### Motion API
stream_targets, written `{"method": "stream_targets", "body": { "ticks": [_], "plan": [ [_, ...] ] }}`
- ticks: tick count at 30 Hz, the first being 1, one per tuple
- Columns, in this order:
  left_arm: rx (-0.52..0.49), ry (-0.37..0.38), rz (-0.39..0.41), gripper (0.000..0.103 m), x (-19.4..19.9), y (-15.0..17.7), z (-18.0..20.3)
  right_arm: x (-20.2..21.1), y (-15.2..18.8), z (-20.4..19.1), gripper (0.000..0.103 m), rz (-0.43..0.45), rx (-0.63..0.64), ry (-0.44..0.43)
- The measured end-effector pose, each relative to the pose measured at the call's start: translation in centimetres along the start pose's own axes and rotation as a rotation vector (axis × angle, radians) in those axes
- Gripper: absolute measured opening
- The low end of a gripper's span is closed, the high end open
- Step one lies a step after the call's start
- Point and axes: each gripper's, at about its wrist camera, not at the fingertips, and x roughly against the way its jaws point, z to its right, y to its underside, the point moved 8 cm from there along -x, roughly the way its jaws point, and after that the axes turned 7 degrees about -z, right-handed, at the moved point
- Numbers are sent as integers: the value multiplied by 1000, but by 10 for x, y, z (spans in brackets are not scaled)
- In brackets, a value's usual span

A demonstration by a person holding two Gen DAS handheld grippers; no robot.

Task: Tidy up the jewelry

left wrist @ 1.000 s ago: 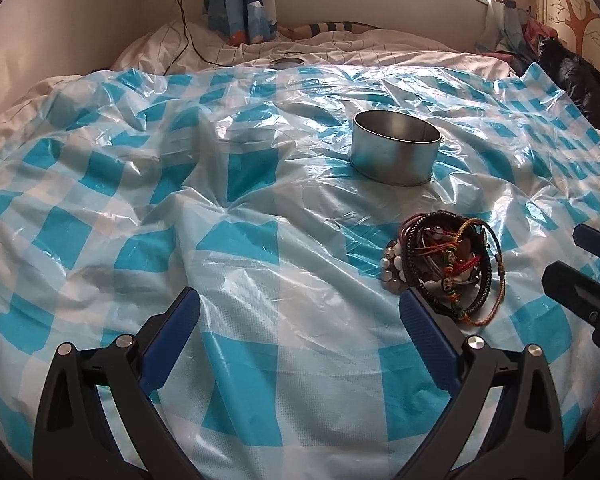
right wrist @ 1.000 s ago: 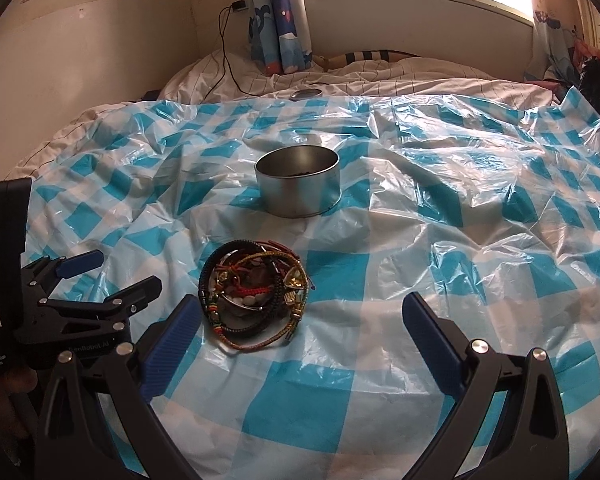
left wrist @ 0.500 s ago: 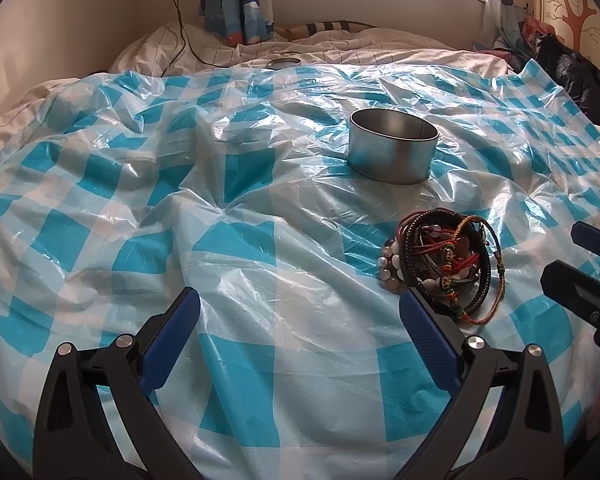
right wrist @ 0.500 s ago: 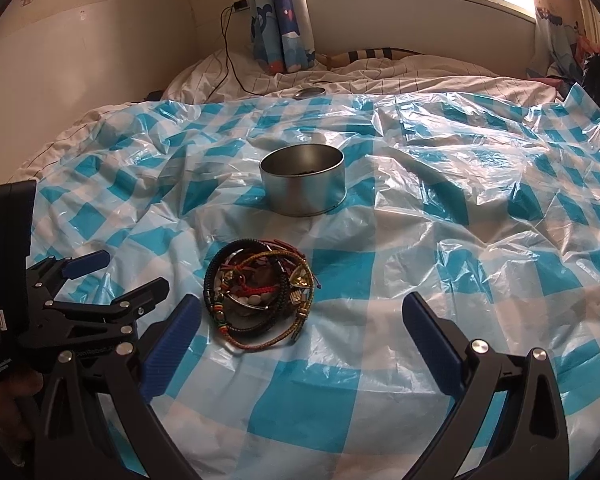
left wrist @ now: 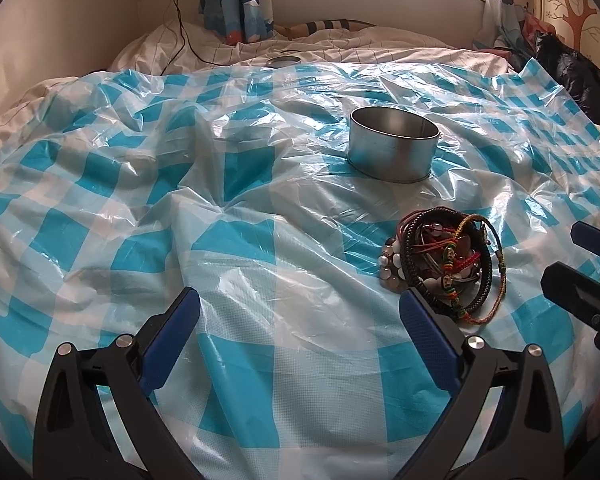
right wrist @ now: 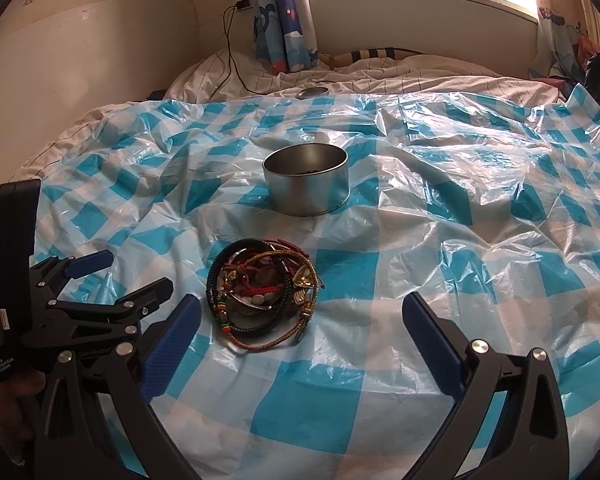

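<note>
A crinkled, glossy plastic sheet (right wrist: 440, 208) in blue-and-white checks covers the bed. On it lies a tangled pile of bracelets (right wrist: 262, 294): black braided cords, red and olive woven threads, pale round beads and a thin metal bangle, heaped into a rough ring. Beyond the pile, apart from it, stands a round tin (right wrist: 306, 178) of dull brushed metal, open at the top, with straight low walls. A small round metal lid (right wrist: 312, 92) rests at the sheet's far edge on striped white bedding.

The left gripper (left wrist: 298, 318) hovers with its ribbed blue pads spread wide, the right-hand pad just beside the bracelets (left wrist: 446, 266). The right gripper (right wrist: 300, 326) is likewise wide apart, empty, with the pile near its left pad.
</note>
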Motion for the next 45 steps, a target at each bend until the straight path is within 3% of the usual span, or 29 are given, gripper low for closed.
{"method": "stream_targets", "body": {
  "ticks": [23, 35, 42, 45],
  "plan": [
    [3, 4, -1, 96, -1, 0, 0, -2, 0, -3, 97, 1, 5, -17],
    [53, 64, 12, 96, 9, 0, -19, -13, -12, 5, 97, -36, 25, -74],
    [65, 104, 37, 96, 14, -7, -19, -26, -18, 2, 96, -50, 60, -52],
    [62, 161, 40, 96, 14, -10, -13, -36, -21, 3, 87, -76, 55, -80]
  ]
}}
